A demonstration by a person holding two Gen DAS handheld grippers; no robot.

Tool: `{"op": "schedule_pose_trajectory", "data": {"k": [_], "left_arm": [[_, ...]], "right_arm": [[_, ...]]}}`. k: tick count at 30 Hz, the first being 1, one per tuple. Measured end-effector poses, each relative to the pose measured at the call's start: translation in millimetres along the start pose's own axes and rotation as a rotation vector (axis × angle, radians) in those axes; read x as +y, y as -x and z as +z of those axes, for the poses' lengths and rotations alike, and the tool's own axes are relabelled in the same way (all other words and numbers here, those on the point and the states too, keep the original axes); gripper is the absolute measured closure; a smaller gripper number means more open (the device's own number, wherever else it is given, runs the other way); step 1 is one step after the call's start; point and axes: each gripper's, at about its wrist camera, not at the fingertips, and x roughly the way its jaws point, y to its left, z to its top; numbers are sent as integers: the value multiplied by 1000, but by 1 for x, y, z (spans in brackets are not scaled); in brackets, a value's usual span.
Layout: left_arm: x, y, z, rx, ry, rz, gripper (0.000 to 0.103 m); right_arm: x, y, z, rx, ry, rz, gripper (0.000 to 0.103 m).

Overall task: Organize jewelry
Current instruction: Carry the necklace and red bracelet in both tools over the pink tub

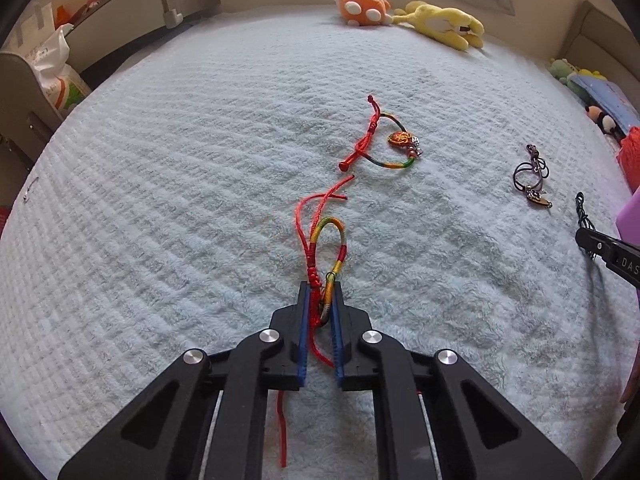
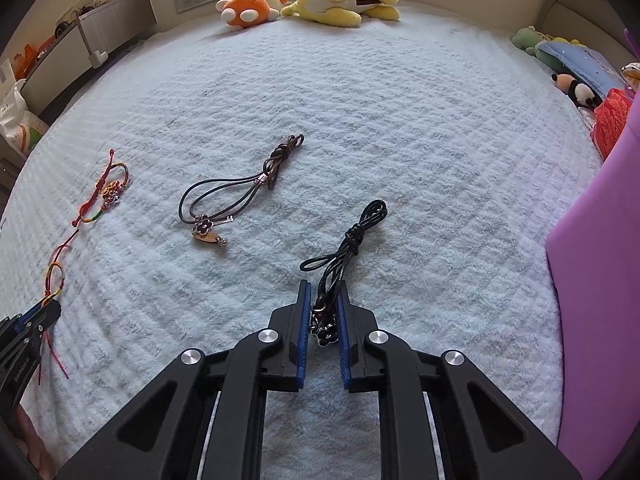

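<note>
My left gripper is shut on a red and rainbow cord bracelet that lies on the pale blanket; its loop reaches forward and red tails trail back under the jaws. My right gripper is shut on a black cord necklace, with its black flower charm between the blue pads. A second rainbow bracelet with an orange charm lies farther off. A dark cord necklace with a flower charm lies loose between the two grippers. The right wrist view shows the left gripper at its left edge.
The blanket covers a bed. An orange plush and a yellow plush lie at the far edge. More soft toys and a purple object are on the right. A rail and a bag stand at left.
</note>
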Motion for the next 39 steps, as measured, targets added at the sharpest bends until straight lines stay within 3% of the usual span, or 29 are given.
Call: {"op": "schedule_pose_trajectory", "data": {"k": [9, 21, 28, 39], "left_arm": [[12, 25, 4, 6, 18, -71, 95], [18, 85, -1, 43, -3, -148, 95], [11, 129, 6, 50, -33, -182, 95], [-8, 230, 19, 61, -125, -284, 95]], "right_arm": [[4, 23, -16, 24, -36, 48, 91], [32, 85, -39, 40, -59, 106, 91], [44, 136, -48, 51, -86, 142, 91], [44, 241, -52, 45, -166, 170, 91]]}}
